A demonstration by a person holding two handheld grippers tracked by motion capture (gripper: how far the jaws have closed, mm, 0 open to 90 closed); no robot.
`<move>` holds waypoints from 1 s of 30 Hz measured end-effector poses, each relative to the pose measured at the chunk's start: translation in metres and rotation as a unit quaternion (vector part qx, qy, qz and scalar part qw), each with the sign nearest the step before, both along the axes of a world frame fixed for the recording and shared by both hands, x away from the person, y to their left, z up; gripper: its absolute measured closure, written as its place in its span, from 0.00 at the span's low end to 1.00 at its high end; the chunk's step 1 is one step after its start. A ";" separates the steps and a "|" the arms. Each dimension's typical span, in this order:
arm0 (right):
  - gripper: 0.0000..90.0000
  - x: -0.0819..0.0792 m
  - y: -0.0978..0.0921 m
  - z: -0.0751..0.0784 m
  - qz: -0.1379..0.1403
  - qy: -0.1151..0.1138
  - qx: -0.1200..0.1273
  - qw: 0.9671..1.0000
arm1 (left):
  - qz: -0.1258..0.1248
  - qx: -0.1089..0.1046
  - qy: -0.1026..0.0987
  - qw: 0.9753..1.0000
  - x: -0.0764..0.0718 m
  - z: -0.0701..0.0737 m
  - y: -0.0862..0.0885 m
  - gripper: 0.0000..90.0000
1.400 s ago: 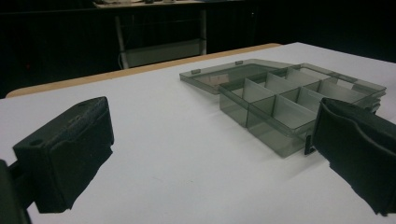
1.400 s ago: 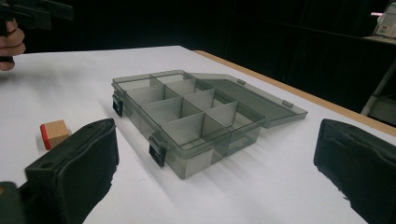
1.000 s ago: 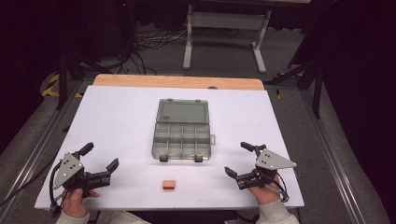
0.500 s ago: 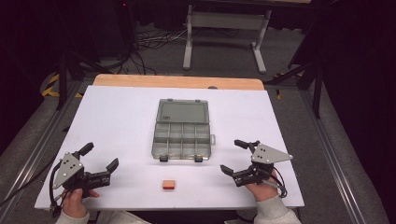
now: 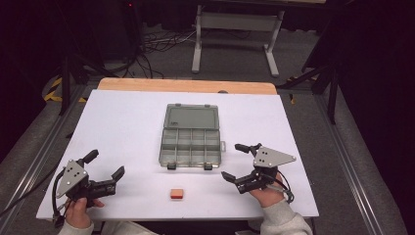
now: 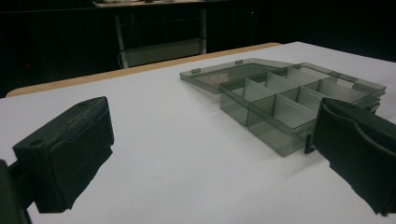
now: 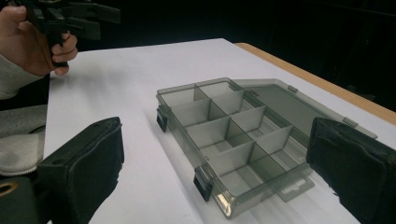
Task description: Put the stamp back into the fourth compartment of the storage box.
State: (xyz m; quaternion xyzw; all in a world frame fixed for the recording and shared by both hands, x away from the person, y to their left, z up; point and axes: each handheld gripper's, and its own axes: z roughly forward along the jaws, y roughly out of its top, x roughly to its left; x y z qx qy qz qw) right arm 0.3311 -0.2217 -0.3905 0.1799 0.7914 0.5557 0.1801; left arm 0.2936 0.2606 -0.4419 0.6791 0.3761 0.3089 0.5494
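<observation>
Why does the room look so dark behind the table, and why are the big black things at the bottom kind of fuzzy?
In the high view, light falls on the white table while the floor and stands behind sit in shadow. In the left gripper view, the black jaws sit so close to the camera that they blur, while the compartment box looks sharper. The right gripper view does the same, with soft shine on the box's clear plastic.

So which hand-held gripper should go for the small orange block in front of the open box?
Probably the right hand-held gripper: open, angled toward the orange block, slightly nearer. The left hand-held gripper, also open, sits a bit farther off. Close call; the compartment box lies between them.
</observation>
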 end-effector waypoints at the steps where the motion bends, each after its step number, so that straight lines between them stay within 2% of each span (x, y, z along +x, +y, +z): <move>1: 0.06 0.001 0.002 0.001 0.003 -0.001 0.003 1.000 | 0.000 -0.001 0.000 1.000 0.000 0.000 0.000 0.00; 4: 0.06 0.002 0.009 0.003 0.013 0.000 0.009 1.000 | -0.001 -0.001 -0.001 1.000 0.000 0.000 -0.001 0.00; 15: 0.06 0.012 0.034 0.012 0.050 0.002 0.000 0.999 | 0.000 -0.001 -0.001 1.000 0.000 0.000 0.000 0.00; 30: 0.09 0.023 0.067 0.019 0.096 0.018 -0.024 0.995 | -0.002 0.000 0.000 1.000 0.001 -0.001 0.000 0.00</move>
